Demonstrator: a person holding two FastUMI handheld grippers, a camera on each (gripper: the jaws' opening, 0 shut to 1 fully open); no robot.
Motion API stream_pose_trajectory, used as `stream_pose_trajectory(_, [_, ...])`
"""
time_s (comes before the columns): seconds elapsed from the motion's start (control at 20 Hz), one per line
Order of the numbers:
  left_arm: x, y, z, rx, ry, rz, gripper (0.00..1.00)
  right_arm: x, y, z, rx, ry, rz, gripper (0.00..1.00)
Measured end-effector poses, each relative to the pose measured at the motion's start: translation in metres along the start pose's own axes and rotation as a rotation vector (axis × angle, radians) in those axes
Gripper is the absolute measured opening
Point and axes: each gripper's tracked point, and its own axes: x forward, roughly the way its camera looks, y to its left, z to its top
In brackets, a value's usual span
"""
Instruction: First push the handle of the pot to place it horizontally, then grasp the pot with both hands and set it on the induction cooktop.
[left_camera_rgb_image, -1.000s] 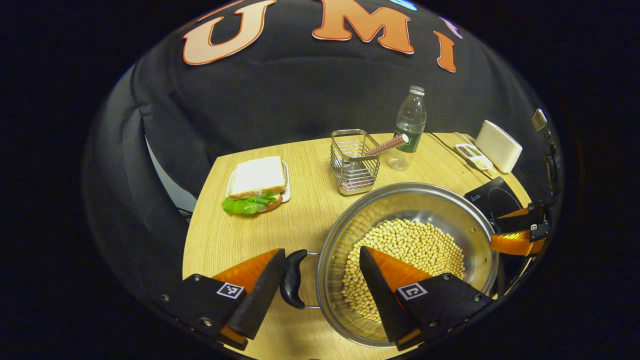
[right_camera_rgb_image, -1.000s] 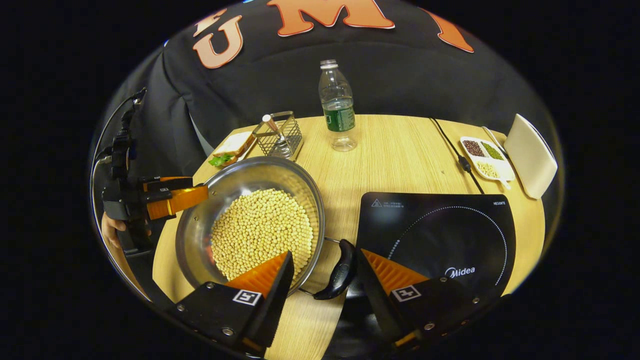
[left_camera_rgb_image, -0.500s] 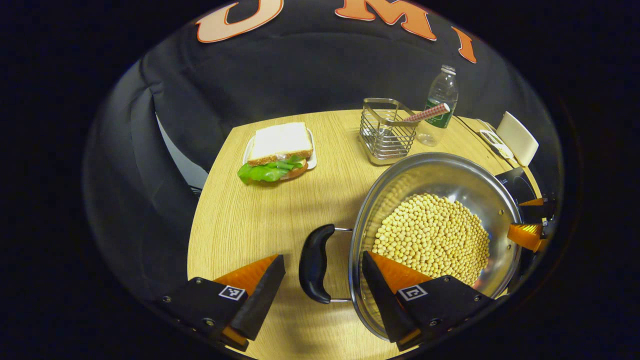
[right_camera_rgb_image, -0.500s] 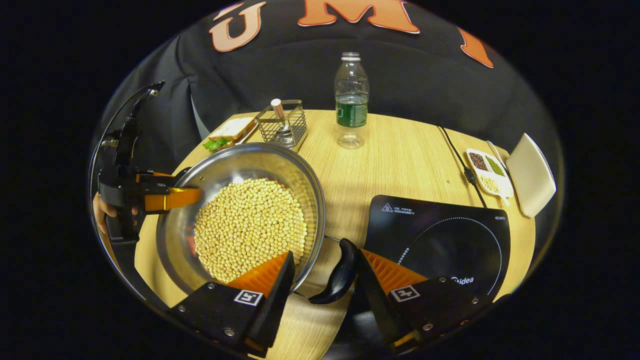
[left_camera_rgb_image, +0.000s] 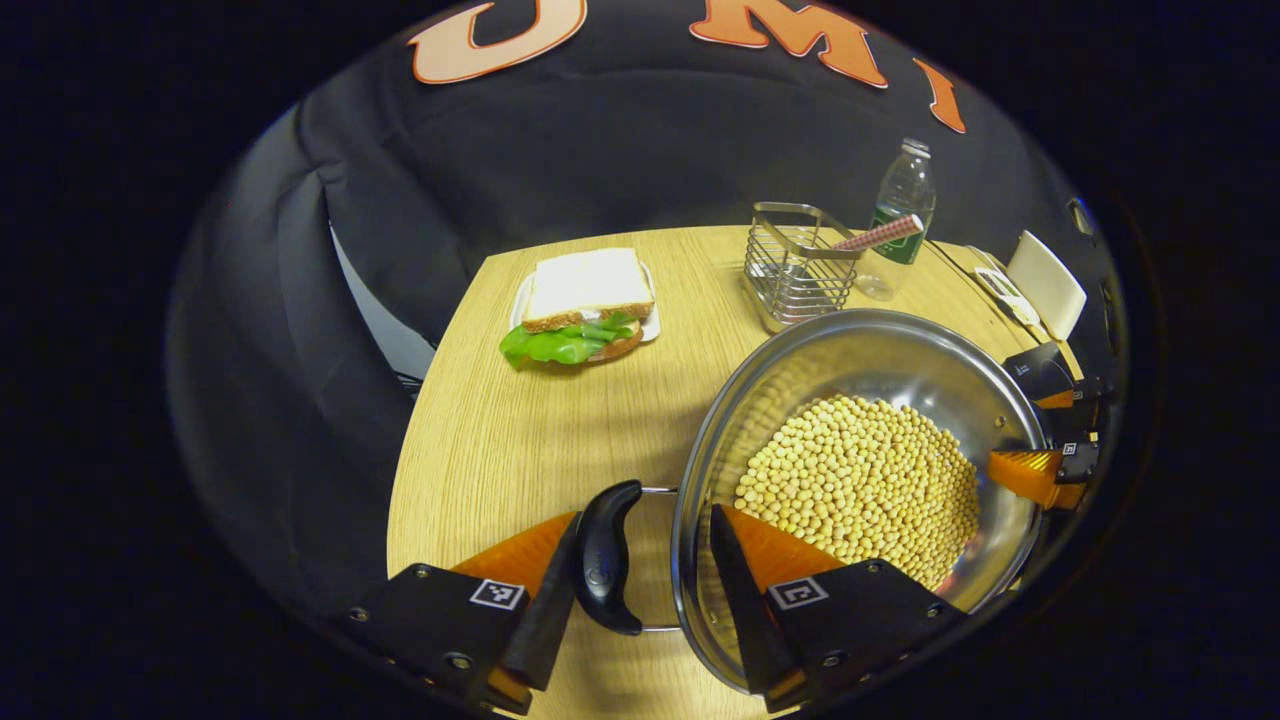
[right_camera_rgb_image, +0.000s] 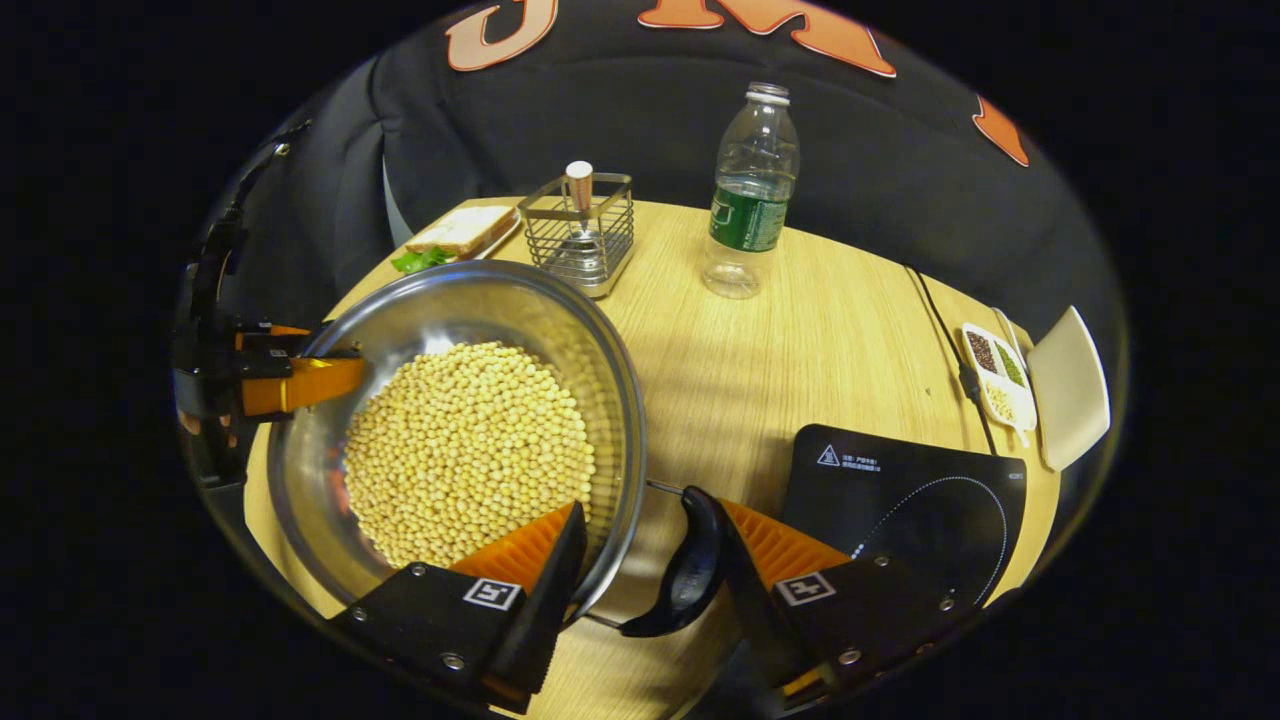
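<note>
**Pot: both grippers straddling rim and handles, lift pending**

Pot (right_camera_rgb_image: 460, 440), full of beans, is sitting on the table (right_camera_rgb_image: 800, 340), beside the cooktop (right_camera_rgb_image: 920, 510). We are holding the left gripper (left_camera_rgb_image: 630, 600) and right gripper (right_camera_rgb_image: 640, 590) partly open, one finger inside the rim, one outside each handle (left_camera_rgb_image: 605, 570); neither is clamping. Handles are lying level. We are judging closing, lifting and placing outstanding.

Wood table (right_camera_rgb_image: 800, 330), pot (right_camera_rgb_image: 420, 320), cooktop (right_camera_rgb_image: 920, 500), bottle (right_camera_rgb_image: 750, 190)

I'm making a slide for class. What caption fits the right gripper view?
Gripper fingers straddle the rim of a pot full of beans, beside its black handle.
</note>
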Motion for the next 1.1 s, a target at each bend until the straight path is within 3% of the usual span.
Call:
stream_pose_trajectory(0.05, [-0.001,-0.001,0.0,-0.014,-0.006,-0.007,0.67,0.001,-0.001,0.0,0.009,0.006,0.001,0.74])
stream_pose_trajectory(0.25, [0.001,0.001,-0.007,-0.06,-0.006,-0.014,0.74,0.004,-0.002,0.005,0.012,0.001,-0.001,0.71])
stream_pose_trajectory(0.3, [-0.004,0.002,-0.01,-0.068,-0.004,-0.019,0.69,0.006,-0.002,0.005,0.024,0.001,0.001,0.7])
stream_pose_trajectory(0.45, [0.0,0.0,-0.013,-0.115,-0.042,-0.031,0.69,0.008,-0.002,0.01,0.026,-0.007,0.006,0.66])
stream_pose_trajectory(0.5, [-0.002,0.0,-0.014,-0.125,-0.047,-0.037,0.74,0.008,-0.002,0.009,0.024,-0.008,0.006,0.65])
stream_pose_trajectory(0.55, [-0.002,0.001,-0.015,-0.131,-0.051,-0.035,0.7,0.008,-0.002,0.009,0.024,-0.008,0.008,0.65])
stream_pose_trajectory(0.7, [-0.003,0.004,-0.014,-0.151,-0.055,-0.006,0.7,0.009,-0.002,0.009,0.022,-0.011,0.01,0.64])
stream_pose_trajectory(0.75, [-0.003,0.002,-0.016,-0.153,-0.059,-0.006,0.65,0.009,-0.002,0.01,0.023,-0.011,0.011,0.59])
stream_pose_trajectory(0.85, [-0.005,0.002,-0.016,-0.168,-0.073,-0.004,0.66,0.009,-0.002,0.012,0.032,-0.015,0.016,0.61])
stream_pose_trajectory(0.95, [-0.008,0.002,-0.014,-0.182,-0.096,0.016,0.61,0.01,0.0,0.013,0.049,-0.013,0.025,0.58])
stream_pose_trajectory(1.05, [-0.01,0.0,-0.016,-0.178,-0.098,0.037,0.63,0.01,0.001,0.012,0.042,-0.009,0.03,0.54])
stream_pose_trajectory(1.1, [-0.012,-0.001,-0.013,-0.188,-0.102,0.042,0.59,0.008,0.0,0.011,0.03,-0.006,0.03,0.53])
